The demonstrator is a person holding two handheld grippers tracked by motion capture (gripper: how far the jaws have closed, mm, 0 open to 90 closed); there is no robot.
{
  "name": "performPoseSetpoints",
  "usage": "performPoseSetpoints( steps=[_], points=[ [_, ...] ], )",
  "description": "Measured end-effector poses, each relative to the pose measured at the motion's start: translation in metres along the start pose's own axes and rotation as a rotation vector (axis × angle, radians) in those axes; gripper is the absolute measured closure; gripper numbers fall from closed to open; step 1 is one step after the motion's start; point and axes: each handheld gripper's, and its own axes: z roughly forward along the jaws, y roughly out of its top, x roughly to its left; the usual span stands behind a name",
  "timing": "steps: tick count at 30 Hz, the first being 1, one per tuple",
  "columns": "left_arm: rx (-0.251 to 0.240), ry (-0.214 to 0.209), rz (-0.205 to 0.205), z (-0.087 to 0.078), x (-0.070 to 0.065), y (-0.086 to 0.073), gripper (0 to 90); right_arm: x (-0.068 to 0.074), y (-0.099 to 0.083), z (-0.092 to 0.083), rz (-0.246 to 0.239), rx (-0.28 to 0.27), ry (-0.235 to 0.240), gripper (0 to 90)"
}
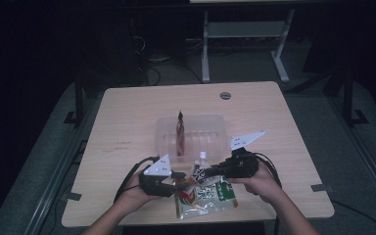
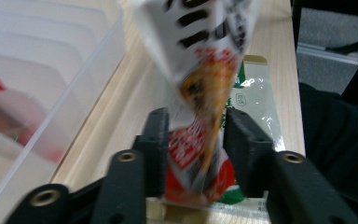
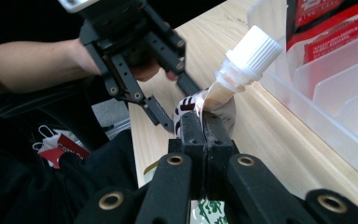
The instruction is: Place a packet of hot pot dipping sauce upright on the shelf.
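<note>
A spouted snack pouch with a white cap hangs over the table's front edge between my two grippers. My right gripper is shut on the pouch just under the spout, jaws pressed together. My left gripper stands open, and the pouch's red lower end sits between its parted jaws. In the right gripper view the left gripper shows its fingers spread apart.
A clear plastic bin with dividers stands mid-table, and a red pouch stands upright in it. A green and white packet lies flat on the table under the grippers. A grey disc sits at the far edge.
</note>
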Motion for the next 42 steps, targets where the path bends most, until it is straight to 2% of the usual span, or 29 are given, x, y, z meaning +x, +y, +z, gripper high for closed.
performPoseSetpoints(
  steps=[2, 6, 12, 18, 21, 23, 27, 29, 33, 35, 37, 42],
  points=[
    [-0.003, -0.002, -0.01, -0.003, 0.004, -0.003, 54.8, 0.002, 0.002, -0.004, -0.025, 0.008, 0.002, 89.6],
    [-0.02, -0.026, -0.03, -0.01, 0.012, -0.008, 51.9, 0.006, 0.005, -0.009, -0.06, 0.01, 0.015, 89.7],
    [-0.032, -0.025, -0.047, -0.017, 0.021, -0.012, 51.2, 0.012, 0.009, -0.015, -0.11, 0.005, 0.049, 89.8],
    [-0.047, -0.097, -0.028, -0.013, 0.02, -0.01, 53.1, 0.016, 0.011, -0.015, -0.129, 0.009, 0.076, 89.8],
    [-0.049, -0.136, -0.02, -0.01, 0.019, -0.008, 55.3, 0.019, 0.012, -0.014, -0.154, 0.017, 0.079, 89.8],
    [-0.053, -0.162, -0.02, -0.008, 0.02, -0.007, 60.0, 0.021, 0.012, -0.014, -0.161, 0.017, 0.088, 89.9],
    [-0.036, -0.186, -0.022, -0.002, 0.018, -0.007, 66.7, 0.024, 0.013, -0.013, -0.175, 0.018, 0.096, 89.9],
    [-0.01, -0.187, -0.006, -0.001, 0.016, -0.006, 73.9, 0.025, 0.014, -0.013, -0.189, 0.012, 0.094, 89.9],
    [0.036, -0.194, 0.022, 0.002, 0.014, -0.005, 89.3, 0.024, 0.015, -0.015, -0.186, -0.003, 0.096, 89.9],
    [0.05, -0.191, 0.026, 0.001, 0.013, -0.004, 89.9, 0.024, 0.015, -0.016, -0.189, -0.007, 0.094, 89.9],
    [0.04, -0.174, 0.009, -0.001, 0.014, -0.004, 90.0, 0.024, 0.014, -0.017, -0.19, -0.018, 0.093, 90.0],
    [0.02, -0.123, 0.0, -0.01, 0.018, -0.004, 90.0, 0.022, 0.014, -0.024, -0.19, -0.033, 0.068, 90.0]
  ],
)
